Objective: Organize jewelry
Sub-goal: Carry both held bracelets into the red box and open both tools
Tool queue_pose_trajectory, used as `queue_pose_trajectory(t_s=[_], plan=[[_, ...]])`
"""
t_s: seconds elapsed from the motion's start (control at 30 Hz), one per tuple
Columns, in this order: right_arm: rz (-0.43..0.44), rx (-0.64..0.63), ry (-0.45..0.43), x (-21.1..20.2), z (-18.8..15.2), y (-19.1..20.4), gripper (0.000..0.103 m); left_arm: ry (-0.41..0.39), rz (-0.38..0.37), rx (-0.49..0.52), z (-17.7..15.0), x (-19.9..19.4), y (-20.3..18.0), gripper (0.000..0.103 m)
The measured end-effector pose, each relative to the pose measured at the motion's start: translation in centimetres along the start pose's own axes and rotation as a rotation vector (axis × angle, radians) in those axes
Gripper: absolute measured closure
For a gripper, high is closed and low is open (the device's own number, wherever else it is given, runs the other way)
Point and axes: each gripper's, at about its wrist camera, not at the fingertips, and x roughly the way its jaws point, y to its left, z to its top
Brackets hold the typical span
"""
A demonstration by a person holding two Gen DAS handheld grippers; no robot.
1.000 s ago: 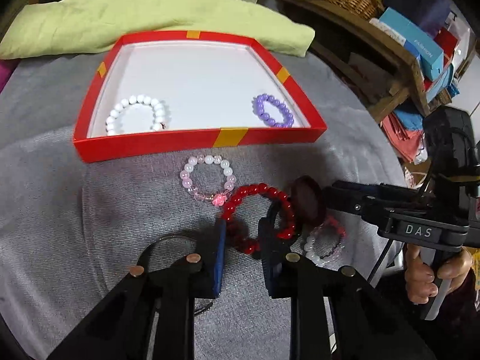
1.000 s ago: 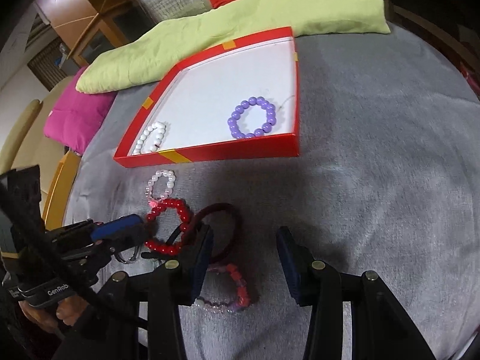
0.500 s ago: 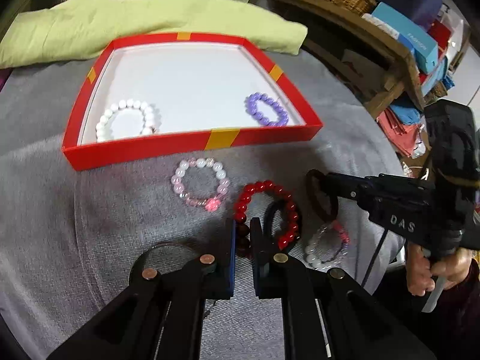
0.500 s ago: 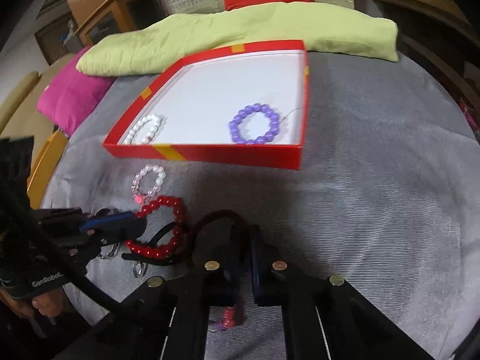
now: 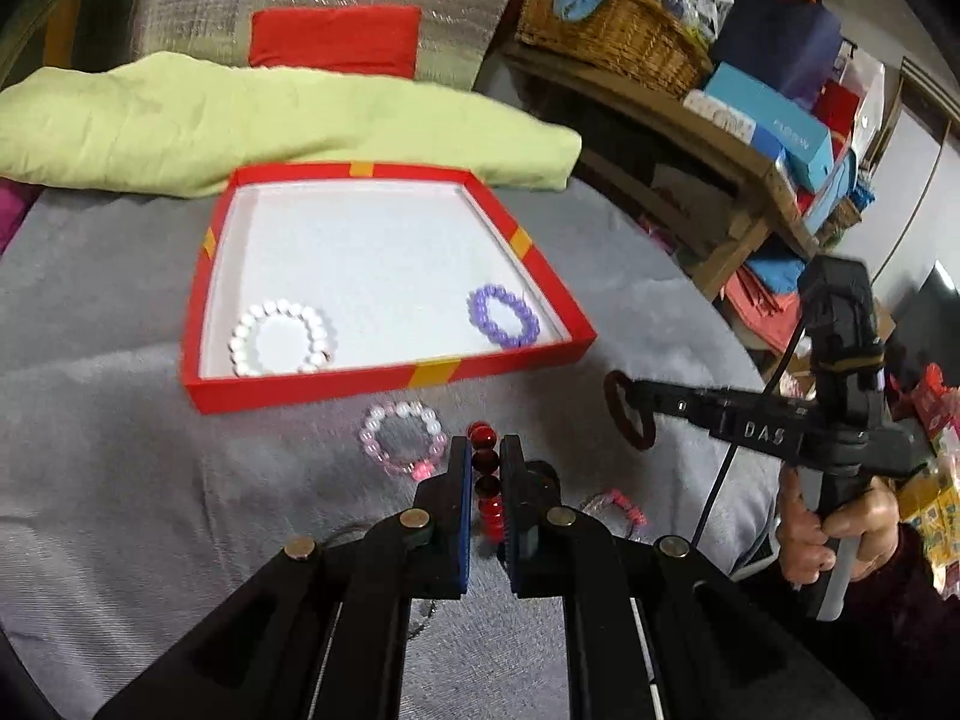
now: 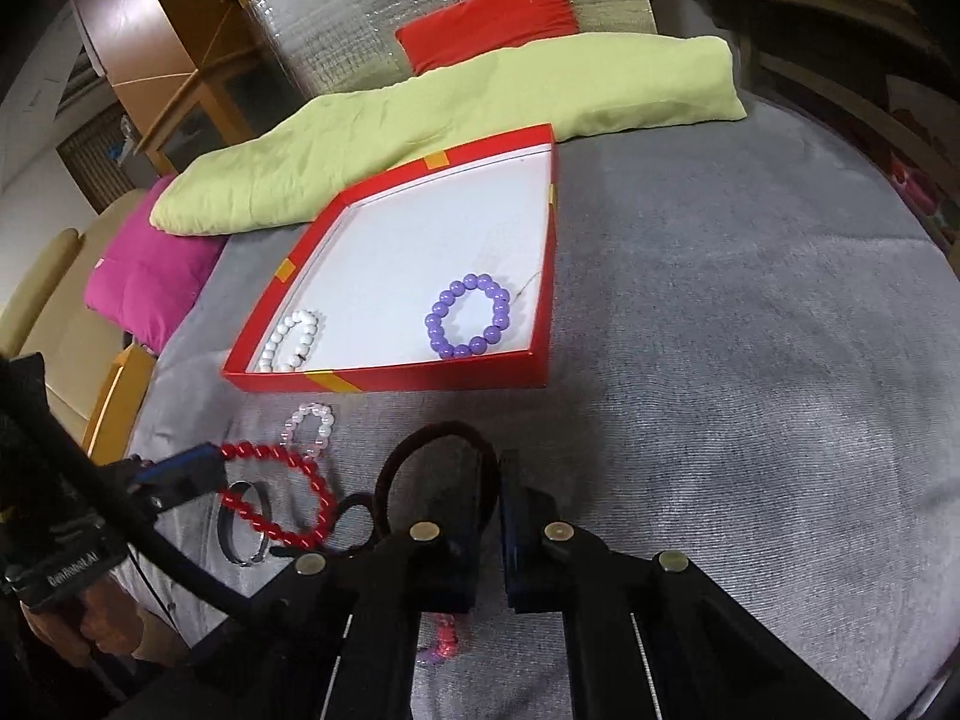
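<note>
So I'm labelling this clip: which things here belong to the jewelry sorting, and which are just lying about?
Job:
red tray
white bead bracelet
purple bead bracelet
red bead bracelet, in left gripper
dark red bangle, in right gripper
pink bead bracelet

Lying about:
green cushion
pink cushion
wicker basket

Red tray (image 5: pixel 384 381), white-lined, shallow: held white bead bracelet (image 5: pixel 281 339) near its front-left corner, purple bead bracelet (image 5: pixel 503 317) near front-right. Before its front wall: pink bead bracelet (image 5: pixel 402 441) lying flat; red bead bracelet (image 6: pixel 279 495), lifted; dark maroon ring (image 6: pixel 435 471), raised.
</note>
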Motion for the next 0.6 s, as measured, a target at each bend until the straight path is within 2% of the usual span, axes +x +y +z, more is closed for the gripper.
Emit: queue_pose_trajectory(t_s=[0.33,0.6], plan=[[0.066,0.017,-0.074,-1.2,0.5,1.0,0.097,-0.130,-0.016,0.002,1.1,-2.4,0.2,0.093],[0.091,0.015,-0.104,-1.4,0.7,1.8,0.098,-0.196,-0.024,-0.008,1.9,-3.3,0.3,0.093]])
